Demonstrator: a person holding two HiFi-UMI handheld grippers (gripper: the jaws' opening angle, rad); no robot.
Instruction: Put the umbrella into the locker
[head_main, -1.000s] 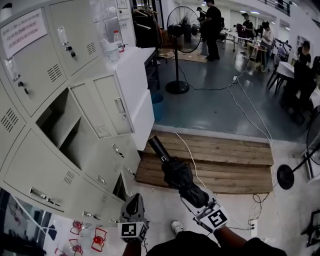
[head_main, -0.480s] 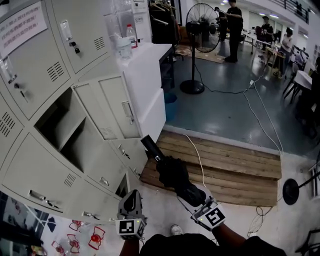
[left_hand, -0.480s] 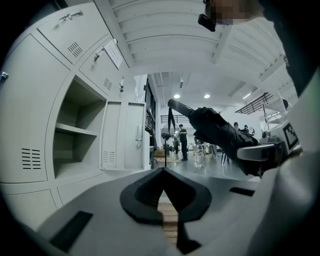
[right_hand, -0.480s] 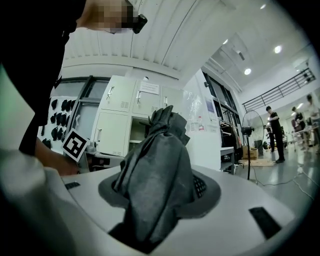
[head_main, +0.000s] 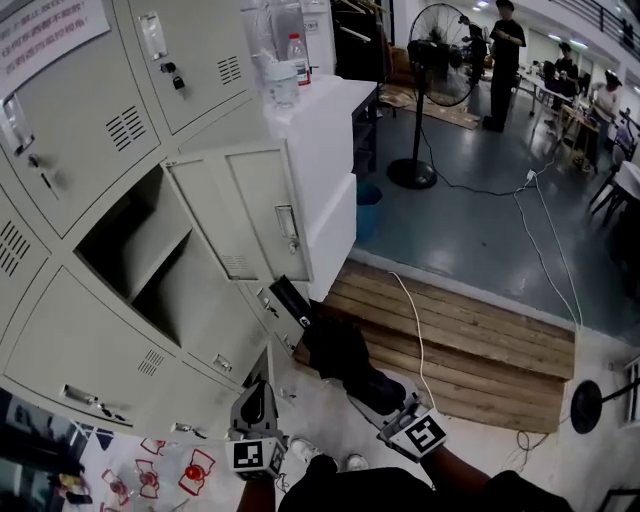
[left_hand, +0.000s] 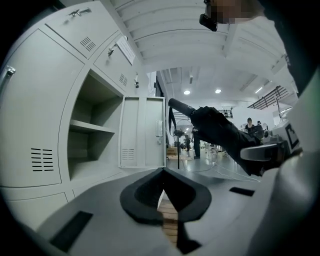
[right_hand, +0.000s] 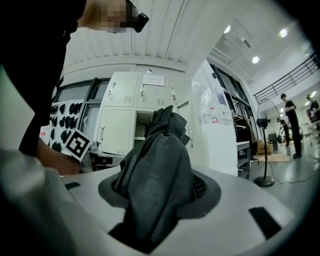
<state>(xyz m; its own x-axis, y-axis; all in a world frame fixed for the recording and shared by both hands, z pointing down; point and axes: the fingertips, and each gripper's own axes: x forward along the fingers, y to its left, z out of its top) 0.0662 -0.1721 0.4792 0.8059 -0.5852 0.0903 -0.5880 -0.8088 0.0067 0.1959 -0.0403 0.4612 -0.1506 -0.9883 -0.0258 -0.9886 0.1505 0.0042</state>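
A folded black umbrella (head_main: 338, 350) is clamped at its fabric end by my right gripper (head_main: 388, 402), and its handle (head_main: 289, 297) points up toward the lockers. The same dark fabric (right_hand: 157, 175) fills the jaws in the right gripper view. The open locker (head_main: 150, 262) has a shelf inside, and its door (head_main: 268, 222) is swung out to the right. The umbrella's handle ends just below that door. My left gripper (head_main: 256, 404) hangs low and left of the umbrella, shut with nothing in it. In the left gripper view the umbrella (left_hand: 215, 131) crosses to the right of the locker opening (left_hand: 91, 135).
A white cabinet (head_main: 325, 150) with bottles on top stands right of the open door. A wooden pallet (head_main: 470, 345) lies on the floor beyond the umbrella, with a white cable across it. A standing fan (head_main: 440, 60) and several people are farther back.
Both grippers and the umbrella have shifted left toward the lockers. The umbrella's handle now sits just under the open door, and the locker bank looks closer.
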